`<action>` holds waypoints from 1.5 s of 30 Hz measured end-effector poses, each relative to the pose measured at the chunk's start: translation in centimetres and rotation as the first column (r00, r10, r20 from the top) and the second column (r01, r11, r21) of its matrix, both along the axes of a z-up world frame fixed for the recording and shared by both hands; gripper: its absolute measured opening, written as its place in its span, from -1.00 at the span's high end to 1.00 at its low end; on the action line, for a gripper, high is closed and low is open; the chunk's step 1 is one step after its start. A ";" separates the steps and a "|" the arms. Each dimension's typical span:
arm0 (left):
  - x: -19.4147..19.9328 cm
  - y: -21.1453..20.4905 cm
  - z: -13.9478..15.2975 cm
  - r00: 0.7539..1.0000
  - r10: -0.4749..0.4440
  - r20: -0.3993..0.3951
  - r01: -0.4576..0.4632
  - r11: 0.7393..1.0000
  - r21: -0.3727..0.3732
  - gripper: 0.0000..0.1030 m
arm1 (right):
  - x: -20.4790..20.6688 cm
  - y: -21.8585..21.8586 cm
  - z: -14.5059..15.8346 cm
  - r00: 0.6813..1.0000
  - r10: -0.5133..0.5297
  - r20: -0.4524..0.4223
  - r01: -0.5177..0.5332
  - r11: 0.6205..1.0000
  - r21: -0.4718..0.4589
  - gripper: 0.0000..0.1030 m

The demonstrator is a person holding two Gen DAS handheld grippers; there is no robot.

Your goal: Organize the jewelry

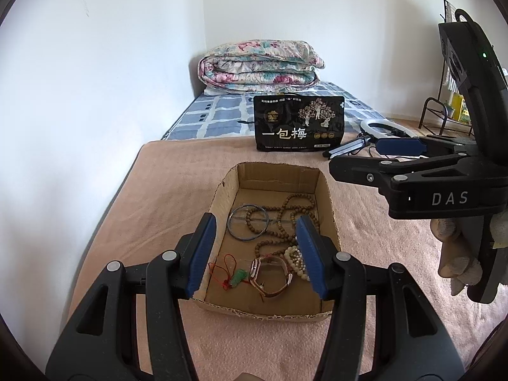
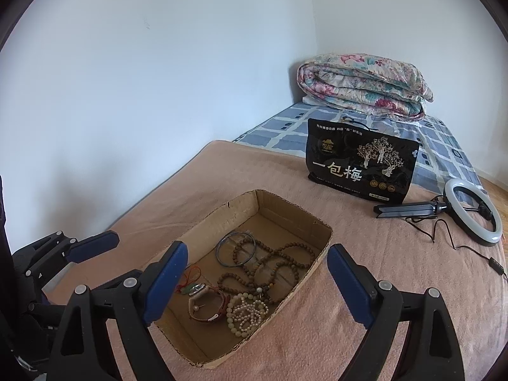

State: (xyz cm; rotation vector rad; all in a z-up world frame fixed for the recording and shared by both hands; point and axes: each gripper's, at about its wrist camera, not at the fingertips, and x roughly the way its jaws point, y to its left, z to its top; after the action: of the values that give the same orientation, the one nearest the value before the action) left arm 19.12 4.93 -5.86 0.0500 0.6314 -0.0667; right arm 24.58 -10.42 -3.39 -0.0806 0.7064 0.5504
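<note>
A shallow cardboard box [image 1: 330, 209] [image 2: 285, 214] lies on the pink blanket. In it lie a metal bangle [image 1: 247, 226] [image 2: 235, 252], a long brown bead necklace [image 1: 295, 204] [image 2: 279, 263], a white pearl strand [image 1: 293, 258] [image 2: 246, 314], a watch with a brown strap [image 1: 270, 277] [image 2: 206, 303] and a green pendant on red cord [image 1: 238, 276] [image 2: 187, 287]. My left gripper [image 1: 258, 255] is open and empty above the box's near end. My right gripper [image 2: 254, 285] is open and empty over the box; it also shows in the left wrist view [image 1: 365, 158].
A black snack bag [image 1: 298, 123] [image 2: 362, 166] stands behind the box. A ring light on a small tripod [image 2: 470, 212] [image 1: 381, 133] with its cable lies at the right. A folded floral quilt [image 1: 260, 66] [image 2: 365, 85] sits at the far end against the wall.
</note>
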 end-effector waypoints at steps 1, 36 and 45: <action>-0.2 0.0 0.3 1.000 0.001 0.004 -0.001 1.000 -0.001 -0.06 | -0.2 -0.1 0.2 1.000 -0.001 0.004 0.001 1.000 0.000 -0.78; -11.3 -0.8 8.5 0.987 0.038 0.159 -0.040 0.999 0.015 -0.82 | -11.4 -6.5 6.4 0.986 -0.134 0.101 0.132 0.991 0.033 -0.99; -12.5 -1.0 8.9 0.986 0.039 0.163 -0.043 0.999 0.021 -0.93 | -13.5 -8.0 6.6 0.974 -0.187 0.125 0.184 0.982 0.037 -0.99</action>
State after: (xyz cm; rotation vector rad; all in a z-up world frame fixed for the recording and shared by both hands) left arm 6.58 3.89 3.07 0.0653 0.4703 -0.0153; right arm 11.12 -18.37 3.22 -0.0257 0.5745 0.3713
